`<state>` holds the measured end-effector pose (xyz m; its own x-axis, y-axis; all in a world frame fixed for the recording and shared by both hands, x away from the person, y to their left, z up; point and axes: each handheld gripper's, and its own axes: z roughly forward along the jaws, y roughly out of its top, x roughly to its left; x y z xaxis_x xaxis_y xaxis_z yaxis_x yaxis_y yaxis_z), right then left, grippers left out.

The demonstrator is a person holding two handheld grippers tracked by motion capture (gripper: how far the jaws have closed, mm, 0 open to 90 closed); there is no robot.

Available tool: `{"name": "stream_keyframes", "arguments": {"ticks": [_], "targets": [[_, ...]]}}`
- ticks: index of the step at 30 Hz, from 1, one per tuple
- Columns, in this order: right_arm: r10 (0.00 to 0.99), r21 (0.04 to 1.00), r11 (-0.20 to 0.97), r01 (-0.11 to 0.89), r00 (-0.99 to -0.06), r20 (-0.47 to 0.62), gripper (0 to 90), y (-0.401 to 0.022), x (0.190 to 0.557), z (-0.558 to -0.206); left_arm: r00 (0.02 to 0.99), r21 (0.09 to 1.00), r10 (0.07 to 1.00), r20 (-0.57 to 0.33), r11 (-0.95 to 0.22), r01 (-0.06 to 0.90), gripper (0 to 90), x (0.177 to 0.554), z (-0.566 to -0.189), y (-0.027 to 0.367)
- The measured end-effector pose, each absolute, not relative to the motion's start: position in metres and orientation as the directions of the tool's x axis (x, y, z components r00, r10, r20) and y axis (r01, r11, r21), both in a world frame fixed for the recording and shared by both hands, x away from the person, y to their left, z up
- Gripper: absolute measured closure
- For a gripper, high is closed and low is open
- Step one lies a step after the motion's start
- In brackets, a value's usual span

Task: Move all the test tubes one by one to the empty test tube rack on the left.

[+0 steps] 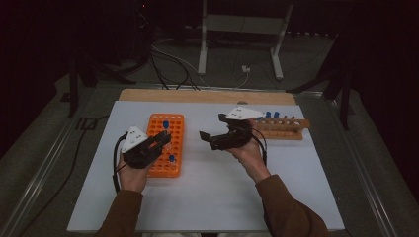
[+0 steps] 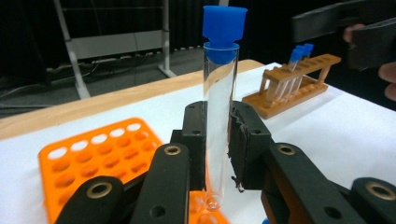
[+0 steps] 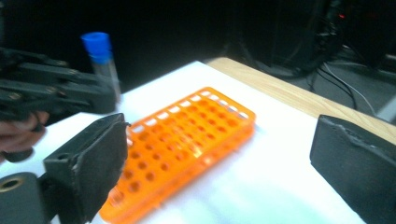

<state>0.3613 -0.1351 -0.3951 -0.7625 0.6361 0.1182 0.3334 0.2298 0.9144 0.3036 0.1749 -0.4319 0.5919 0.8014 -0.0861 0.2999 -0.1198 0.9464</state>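
Your left gripper [image 2: 218,154] clamps a blue-capped tube [image 2: 220,116] above the orange rack [image 1: 166,144], not yet slotted, while your right gripper [image 1: 213,129] gapes empty, tubes remaining in the wooden rack [image 1: 284,129].

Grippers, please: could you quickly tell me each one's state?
Left gripper: shut on the blue-capped test tube.
Right gripper: open, holding nothing.

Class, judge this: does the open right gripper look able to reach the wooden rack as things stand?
Probably yes: the right gripper is open and empty, and the wooden rack lies just behind that hand on bare table.
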Motion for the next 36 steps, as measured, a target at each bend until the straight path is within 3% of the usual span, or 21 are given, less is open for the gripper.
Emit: {"name": "stream_keyframes", "arguments": {"ticks": [19, 36], "targets": [[0.702, 0.916, 0.174, 0.362, -0.698, 0.143, 1.7, -0.199, 0.350, -0.407, 0.597, 0.919, 0.789, -0.143, -0.118, 0.376, 78.1, 0.284, -0.471, 0.183], [0.716, 0.914, 0.183, 0.361, -0.686, 0.128, 1.7, -0.211, 0.345, -0.414, 0.622, 0.865, 0.782, -0.049, -0.278, 0.417, 77.9, 0.271, -0.488, 0.177]]}}
